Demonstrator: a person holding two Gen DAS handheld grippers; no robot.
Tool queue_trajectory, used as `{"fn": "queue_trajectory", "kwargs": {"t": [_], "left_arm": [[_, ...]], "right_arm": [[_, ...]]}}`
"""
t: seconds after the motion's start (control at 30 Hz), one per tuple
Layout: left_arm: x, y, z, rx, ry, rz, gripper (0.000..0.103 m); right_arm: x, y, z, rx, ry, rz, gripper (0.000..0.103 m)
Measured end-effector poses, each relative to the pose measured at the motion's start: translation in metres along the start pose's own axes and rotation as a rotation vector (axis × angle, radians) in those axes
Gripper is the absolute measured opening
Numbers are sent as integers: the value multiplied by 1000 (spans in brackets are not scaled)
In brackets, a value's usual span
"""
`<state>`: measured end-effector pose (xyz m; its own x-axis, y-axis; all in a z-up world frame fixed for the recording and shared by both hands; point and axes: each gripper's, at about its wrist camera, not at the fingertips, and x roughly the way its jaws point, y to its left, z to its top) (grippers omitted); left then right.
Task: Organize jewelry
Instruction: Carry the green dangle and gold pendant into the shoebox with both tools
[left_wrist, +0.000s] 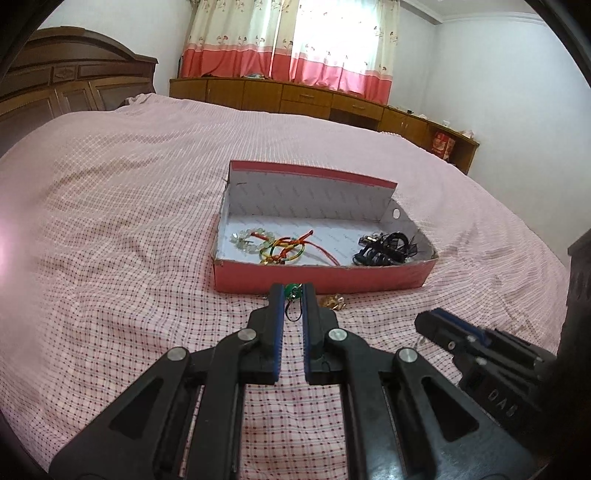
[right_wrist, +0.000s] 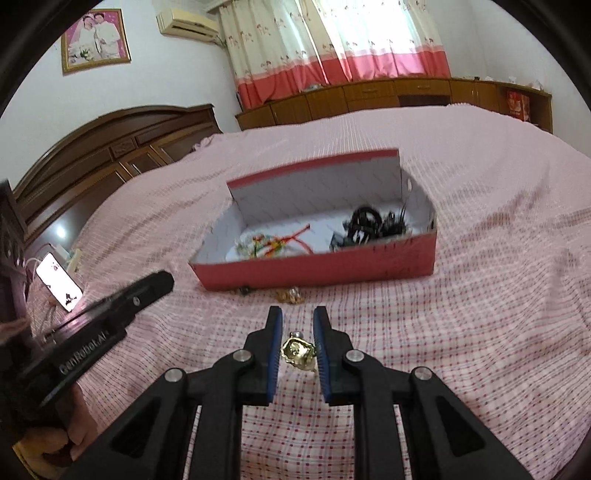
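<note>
Pink checked bedspread (left_wrist: 129, 221) carried the red box (left_wrist: 321, 275); only the right view showed a gold ornament (right_wrist: 297, 352) between the right gripper's (right_wrist: 297, 314) spread fingers, while the left gripper (left_wrist: 292, 291) framed a green pendant (left_wrist: 293, 290), fingers parted.

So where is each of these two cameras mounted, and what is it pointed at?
Left wrist view: sits on the left hand-held gripper, facing across the bed toward the red box; its fingers frame a green pendant, with the right hand-held gripper alongside.
Right wrist view: sits on the right hand-held gripper, facing the same box, fingers around a gold ornament; the left hand-held gripper shows at left.
Shared: box, bed, curtains.
</note>
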<state>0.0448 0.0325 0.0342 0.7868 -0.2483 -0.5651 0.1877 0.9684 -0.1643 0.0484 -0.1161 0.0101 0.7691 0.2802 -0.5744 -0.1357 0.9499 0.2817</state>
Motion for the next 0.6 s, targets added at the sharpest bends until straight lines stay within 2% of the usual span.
{"fn": "queue_trajectory", "kwargs": {"t": [0.27,0.6], "left_arm": [[-6,-7,17,21,-57,-8,0],[8,-9,42,36,-80,6,0]], "right_arm": [[-19,8,26,-63,-102,-4,19],[-12,7,62,-81,-148,12,19]]}}
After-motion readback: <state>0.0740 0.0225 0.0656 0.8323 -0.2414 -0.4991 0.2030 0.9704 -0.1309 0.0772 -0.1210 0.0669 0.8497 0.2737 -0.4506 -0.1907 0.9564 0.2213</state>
